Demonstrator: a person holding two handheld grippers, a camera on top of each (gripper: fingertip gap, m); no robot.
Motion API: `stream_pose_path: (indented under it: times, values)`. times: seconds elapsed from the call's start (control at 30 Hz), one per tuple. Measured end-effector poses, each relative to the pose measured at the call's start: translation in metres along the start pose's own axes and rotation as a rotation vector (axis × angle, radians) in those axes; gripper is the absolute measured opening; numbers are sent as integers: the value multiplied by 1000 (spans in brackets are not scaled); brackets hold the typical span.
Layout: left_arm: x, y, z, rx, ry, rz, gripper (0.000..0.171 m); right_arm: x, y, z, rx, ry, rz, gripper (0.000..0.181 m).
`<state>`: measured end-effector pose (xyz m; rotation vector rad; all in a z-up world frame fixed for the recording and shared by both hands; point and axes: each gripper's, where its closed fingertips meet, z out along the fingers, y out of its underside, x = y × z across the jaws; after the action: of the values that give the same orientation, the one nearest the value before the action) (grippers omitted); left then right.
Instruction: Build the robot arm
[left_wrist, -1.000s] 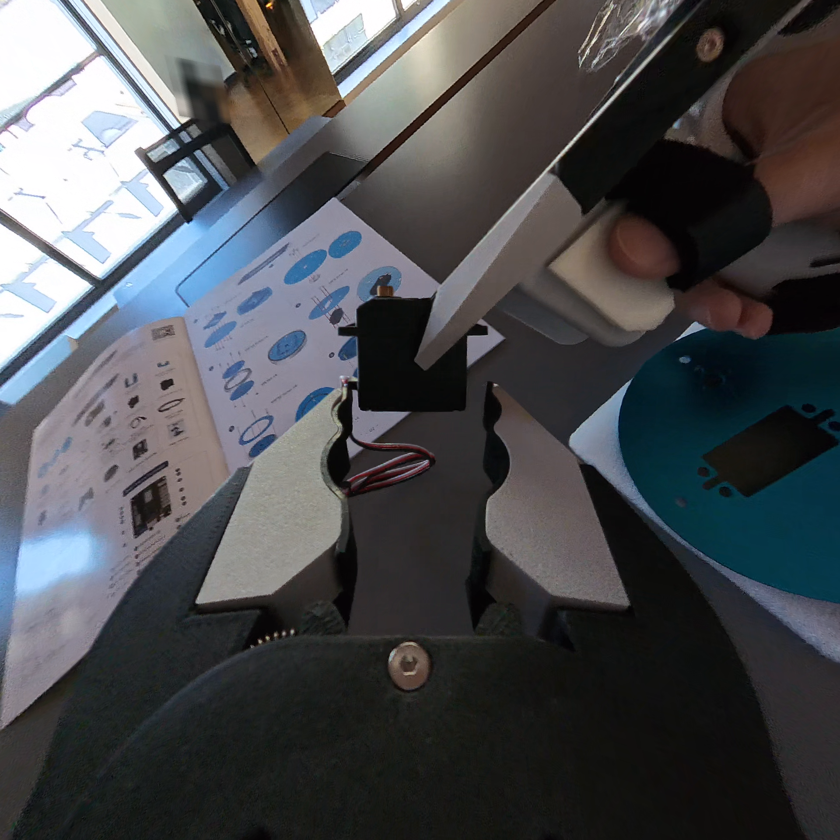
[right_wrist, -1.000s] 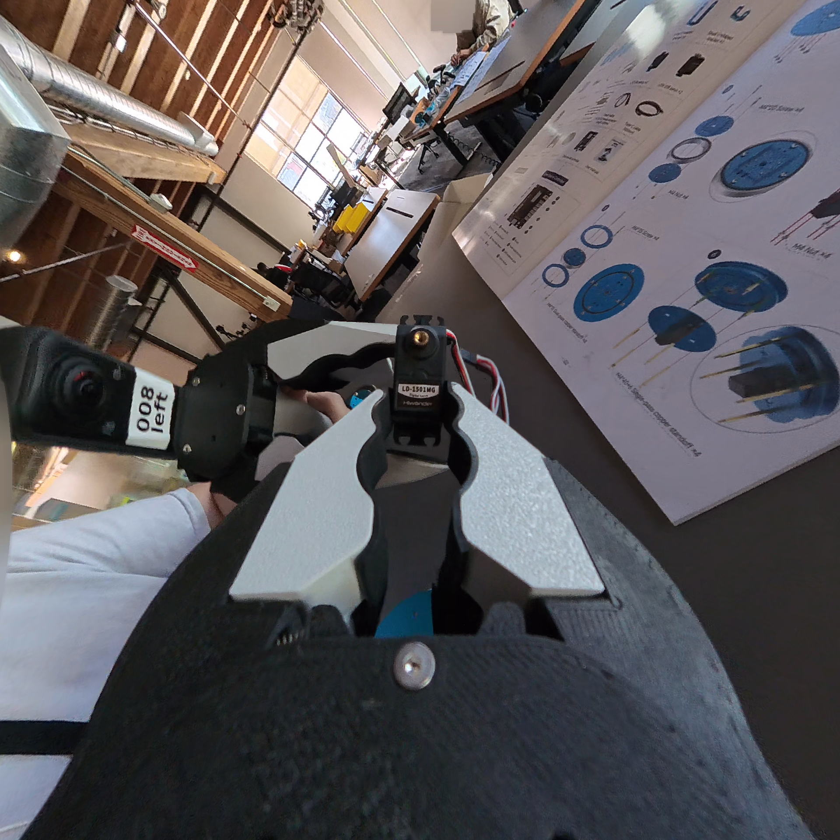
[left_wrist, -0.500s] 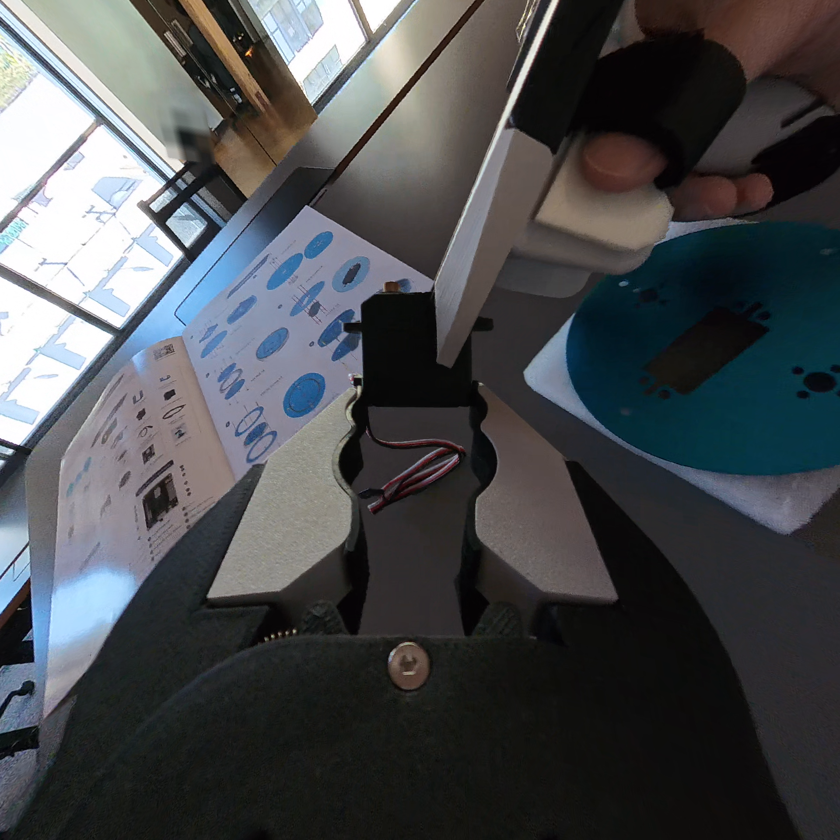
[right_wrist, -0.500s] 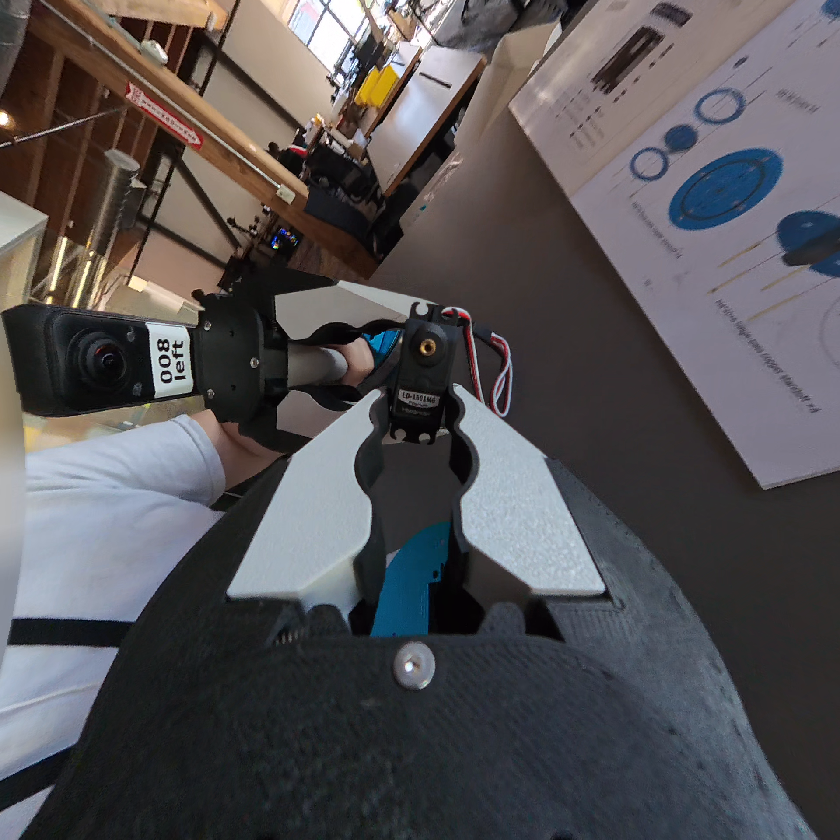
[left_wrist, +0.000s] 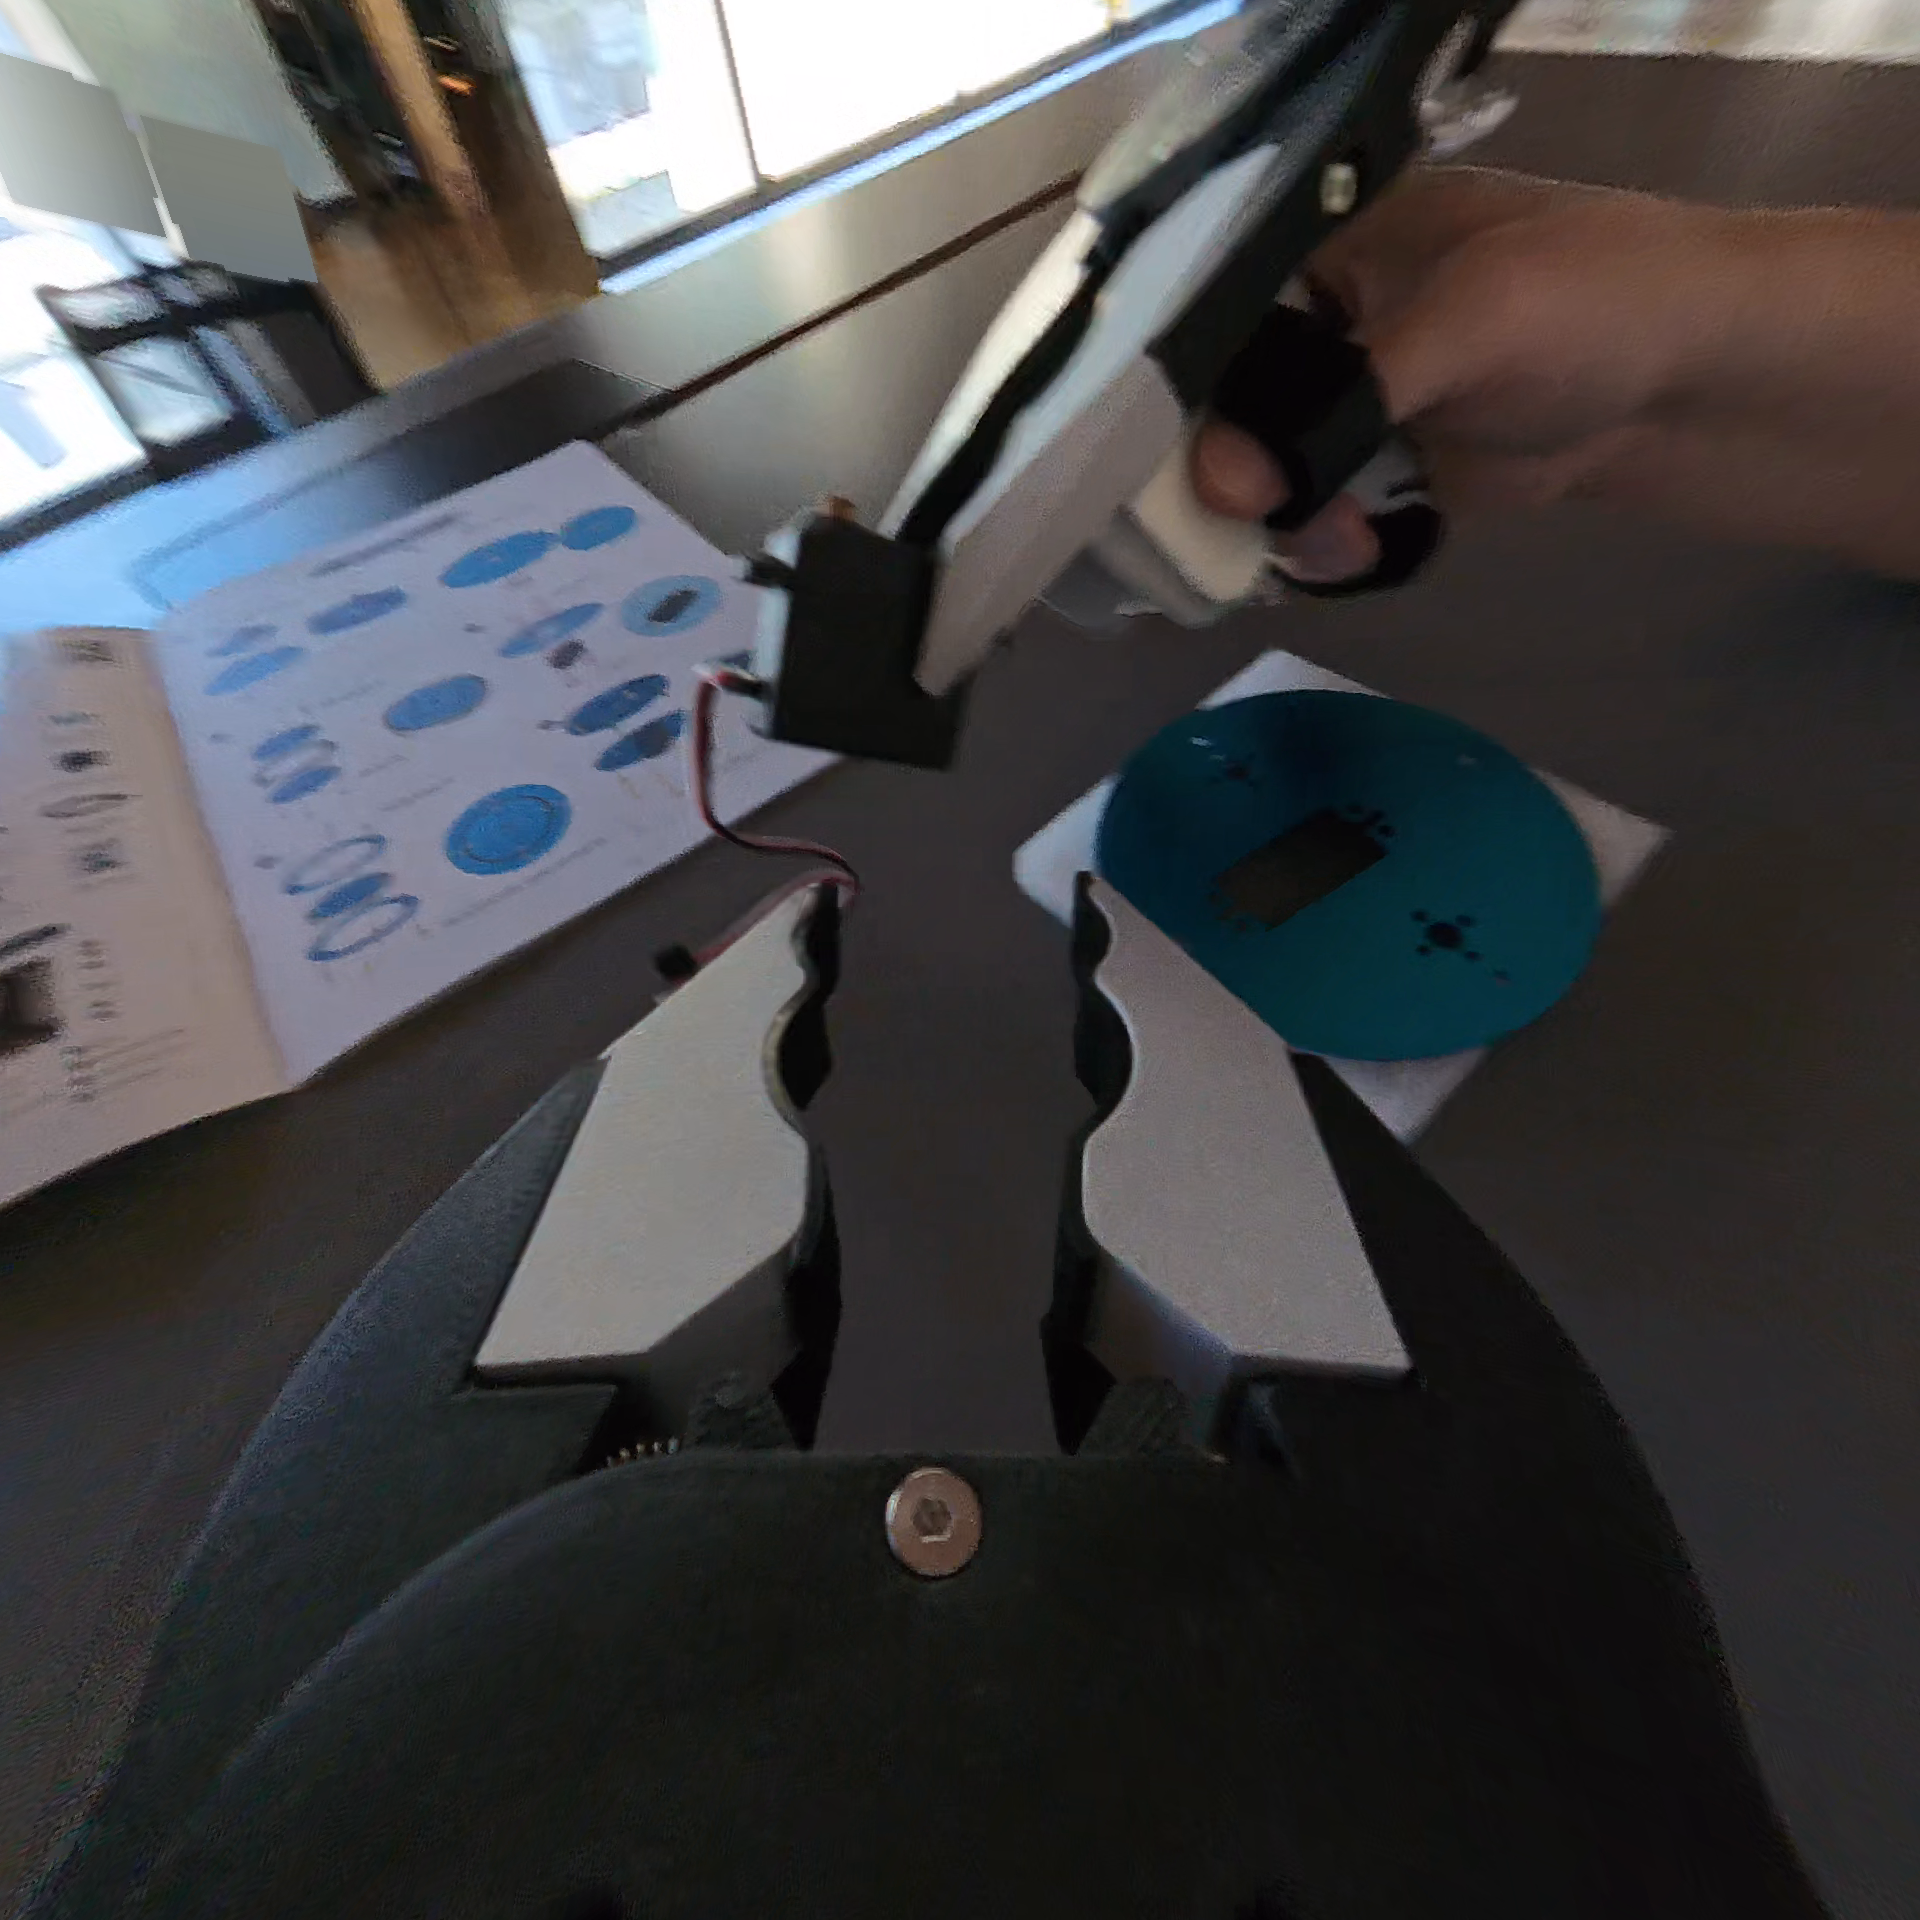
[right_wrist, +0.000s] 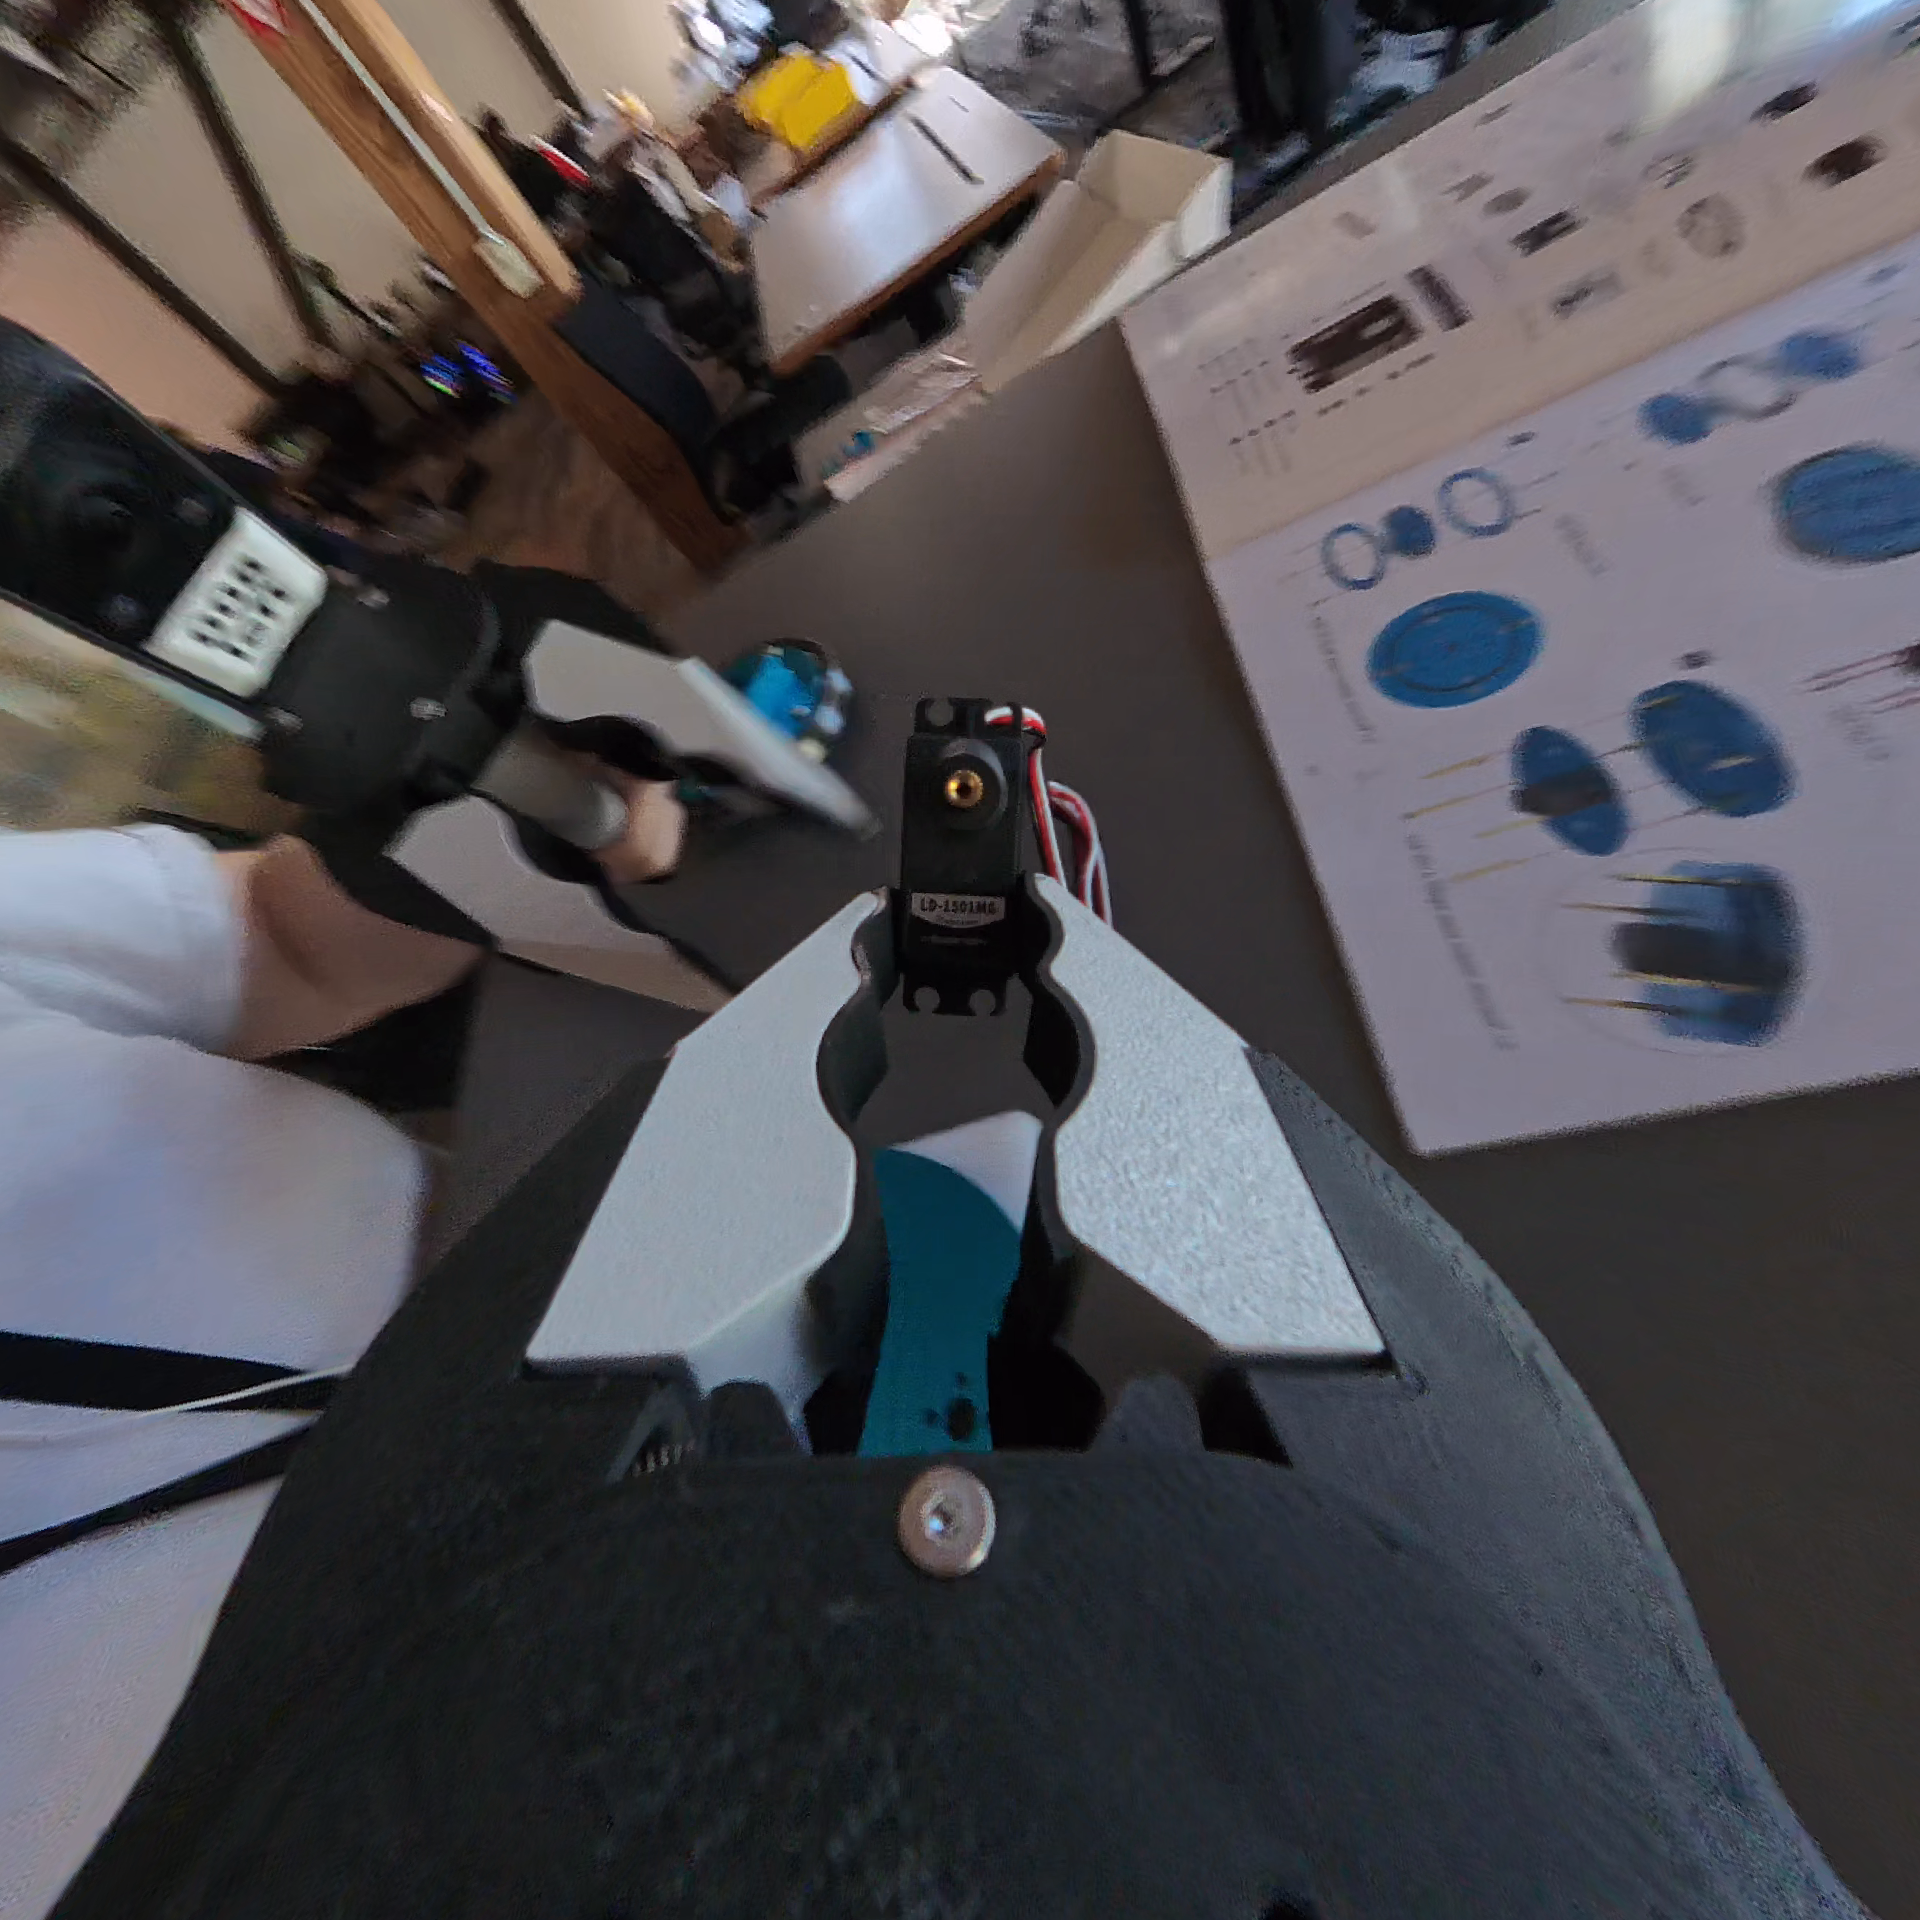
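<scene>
Gripping a black servo (right_wrist: 961, 852) by its lower body, the right gripper (right_wrist: 961, 914) has jaws clamped so its shaft stays exposed. Jaws apart, the left gripper (left_wrist: 951, 904) holds nothing (red-and-white wires (left_wrist: 764, 831) dangle beside it), above the tabletop (left_wrist: 1714, 1351), near a blue disc (left_wrist: 1351, 873).

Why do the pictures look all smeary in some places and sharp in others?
Left wrist view: the servo, the hand and the instruction sheet are smeared by motion, with bright window glare up top; its own fingers stay sharp. Right wrist view: the room and sheet blur, the gripped servo stays crisp.
</scene>
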<state>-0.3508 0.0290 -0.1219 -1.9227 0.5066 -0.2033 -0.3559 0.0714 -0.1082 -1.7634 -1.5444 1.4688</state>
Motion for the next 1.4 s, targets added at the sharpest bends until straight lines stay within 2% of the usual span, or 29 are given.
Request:
stream_pose_path:
  times: [0.03, 0.1, 0.27, 0.37, 0.47, 0.6, 0.63, 0.77, 0.97, 1.2, 1.4]
  values:
    - [13, 3, -3, -4, 90, -25, 35, 7, -1, -5, -16, 61, -50, 20]
    - [32, 7, -8, -10, 201, -64, 35, 13, -8, -19, -33, 149, -167, 20]
    - [39, 16, -3, -119, 269, -206, 27, 0, -27, -73, -7, 286, -316, 20]
    - [37, 11, 8, -150, 256, -292, 33, -3, -19, -108, -8, 392, -390, 20]
    - [38, 13, 22, -209, 207, -333, 46, -4, -8, -139, 7, 515, -444, 20]
    - [45, 26, 38, -341, 197, -387, 59, -7, 2, -168, 87, 610, -476, 20]
    - [49, 26, 41, -362, 211, -395, 57, -8, 4, -172, 110, 615, -476, 20]
    - [43, 38, 47, -517, 86, -243, 53, -10, 18, -175, 139, 601, -459, 20]
    - [46, 41, 47, -678, 70, -127, 33, -19, 19, -172, 170, 564, -465, 20]
    - [27, 31, 35, -677, -39, -23, 32, -22, 26, -162, 133, 554, -495, 20]
    - [7, 17, -2, -643, -162, 74, 31, -29, 28, -147, 134, 449, -442, 20]
